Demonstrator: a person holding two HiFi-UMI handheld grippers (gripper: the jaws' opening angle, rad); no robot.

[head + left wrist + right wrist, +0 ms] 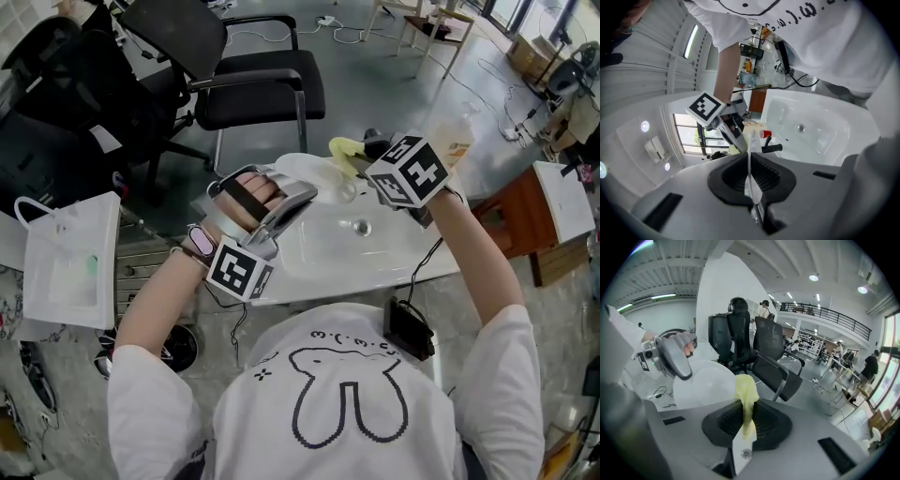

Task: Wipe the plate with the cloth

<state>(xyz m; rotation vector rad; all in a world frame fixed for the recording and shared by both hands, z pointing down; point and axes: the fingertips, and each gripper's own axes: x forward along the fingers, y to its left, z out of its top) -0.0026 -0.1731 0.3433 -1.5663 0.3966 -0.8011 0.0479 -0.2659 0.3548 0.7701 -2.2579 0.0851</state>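
Grips the plate by its rim in the left gripper, with fingers shut on the thin edge, holding it tilted up on edge above the far rim of the sink. Pinches the yellow cloth in the right gripper, with fingers closed on a bunched fold, just beside the plate and likewise above the sink's far rim.

Looks thin, light and stiff, with a smooth, probably slippery face. Judged likely to pivot or slide out of a single rim pinch under wiping pressure. Best held deep on the rim, with the push directed toward that grip.

Expect a soft, limp cloth that folds away when pushed. Best taken in a bunch, leaving a loose pad past the fingertips for wiping.
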